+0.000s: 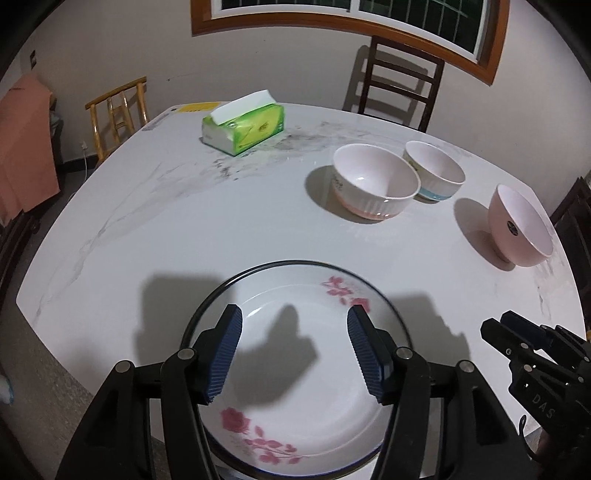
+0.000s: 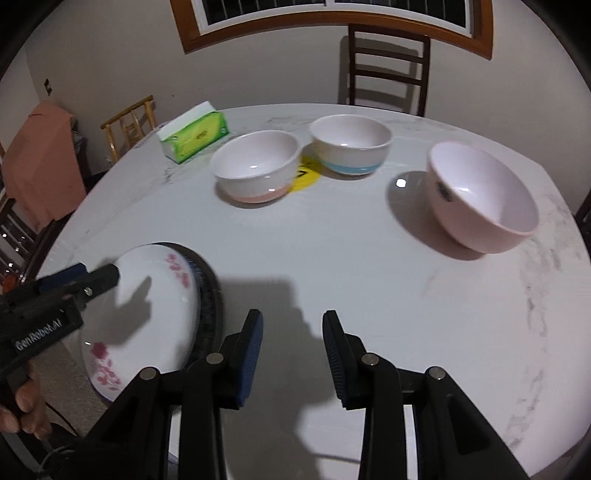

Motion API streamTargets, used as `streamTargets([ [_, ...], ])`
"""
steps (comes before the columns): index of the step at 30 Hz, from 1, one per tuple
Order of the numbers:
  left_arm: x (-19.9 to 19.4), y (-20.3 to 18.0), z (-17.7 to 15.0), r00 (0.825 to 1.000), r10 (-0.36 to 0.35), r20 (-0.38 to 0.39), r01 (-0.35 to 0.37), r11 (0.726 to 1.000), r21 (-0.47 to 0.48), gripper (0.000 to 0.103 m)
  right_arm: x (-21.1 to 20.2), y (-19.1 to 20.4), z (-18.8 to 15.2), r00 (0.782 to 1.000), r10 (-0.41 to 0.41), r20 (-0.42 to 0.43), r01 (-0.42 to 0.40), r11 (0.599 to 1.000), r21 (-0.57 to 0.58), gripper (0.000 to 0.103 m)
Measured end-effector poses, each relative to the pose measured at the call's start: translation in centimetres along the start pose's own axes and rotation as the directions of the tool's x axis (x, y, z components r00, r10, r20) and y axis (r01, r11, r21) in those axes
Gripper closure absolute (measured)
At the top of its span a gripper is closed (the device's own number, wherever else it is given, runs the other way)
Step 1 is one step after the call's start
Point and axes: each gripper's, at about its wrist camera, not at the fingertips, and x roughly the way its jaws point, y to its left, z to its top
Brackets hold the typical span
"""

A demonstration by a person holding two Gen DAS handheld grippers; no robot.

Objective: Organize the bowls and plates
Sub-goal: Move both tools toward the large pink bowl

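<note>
At the far left a peach cloth hangs over furniture, and a light wooden chair stands by the wall behind the table.

The left gripper hangs above a white plate with pink flowers. Its blue pads are spread wide, with nothing between them, and they stand clear of the plate. The plate lies at the near left edge of the table, on top of a dark-rimmed plate whose rim shows around it. In the right wrist view the flowered plate sits at the lower left, with the left gripper reaching in over it and a hand on its handle.

A green tissue pack lies at the far left of the table, well apart from the plates.

The right gripper hovers over bare table just right of the plates. Its jaws are partly apart and hold nothing.

Further back, near the middle, stands a white bowl with a pink base. Just beside it on the right is a white bowl with a blue band; whether the two touch I cannot tell. A yellow sticker shows on the table between them.

A pink bowl stands alone at the right, apart from the other two. A dark chair stands behind the table under a wood-framed window.
</note>
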Motion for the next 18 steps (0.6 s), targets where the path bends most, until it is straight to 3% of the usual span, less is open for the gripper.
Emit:
streamTargets([
  [9, -1.6, -3.1, 1.6, 1.0, -0.021, 0.021, 0.021, 1.0, 0.024, 0.047, -0.7, -3.2, -0.5, 0.997, -0.049, -0.051, 0.051, 0.998, 0.039, 0.069],
  [18, 0.3, -8.4, 2.0, 0.989, -0.146, 0.004, 0.144, 0.983, 0.115, 0.046, -0.1, -7.9, -0.8, 0.999, -0.025, -0.047, 0.033, 0.986, 0.161, 0.067],
])
